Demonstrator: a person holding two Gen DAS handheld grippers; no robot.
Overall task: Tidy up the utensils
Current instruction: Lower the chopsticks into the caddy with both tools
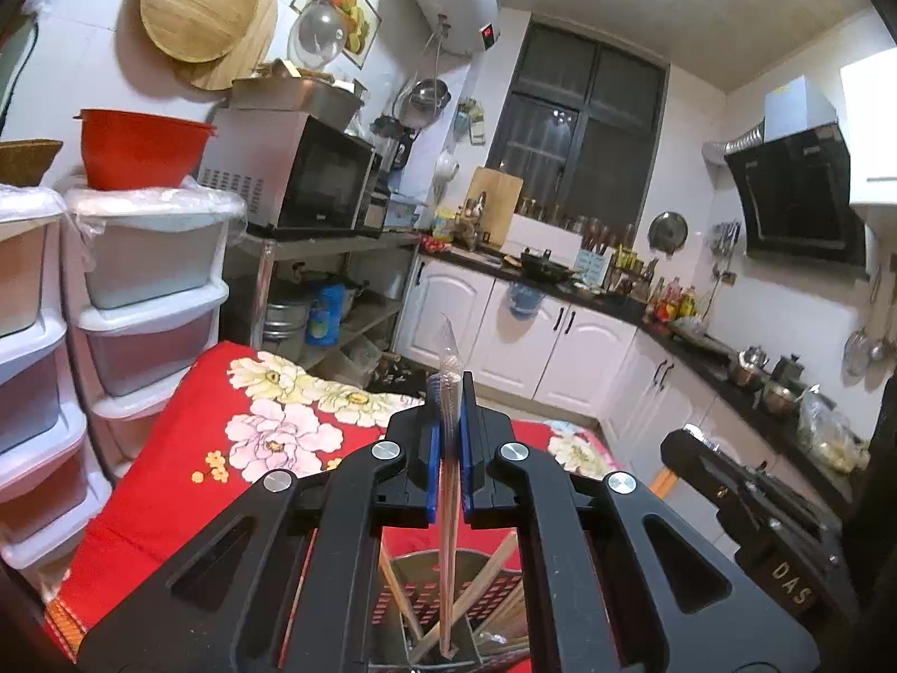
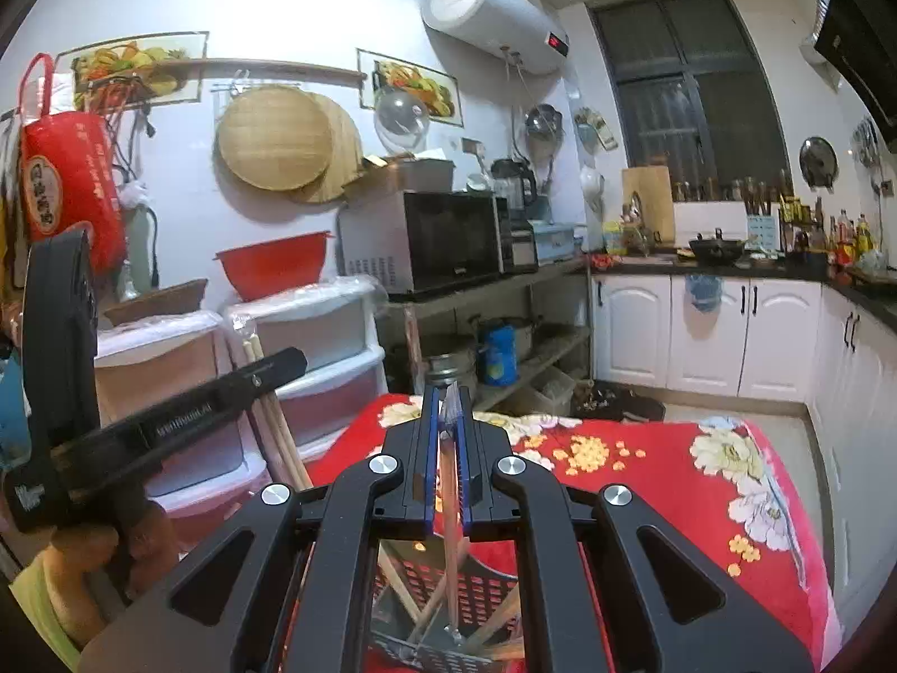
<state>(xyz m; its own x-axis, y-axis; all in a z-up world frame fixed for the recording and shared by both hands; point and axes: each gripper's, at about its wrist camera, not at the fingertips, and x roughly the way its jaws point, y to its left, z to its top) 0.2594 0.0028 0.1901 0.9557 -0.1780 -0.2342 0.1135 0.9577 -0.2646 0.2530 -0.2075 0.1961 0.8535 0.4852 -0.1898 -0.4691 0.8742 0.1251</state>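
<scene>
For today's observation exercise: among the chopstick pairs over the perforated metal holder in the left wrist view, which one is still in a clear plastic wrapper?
The upright wrapped pair clamped between the left gripper fingers; the others lean bare in the holder.

Indoor light is falling from overhead, casting a cool, bluish tint. In the right view, glare is washing out the wall (image 2: 291,0) at 11 o'clock. The window (image 1: 577,129) is showing dark, with small reflections glinting on its glass. Fisheye distortion is bending straight lines toward every edge, and black vignetting is filling the corners. The distant counter (image 1: 701,347) is looking soft; fine detail there is smearing.
</scene>
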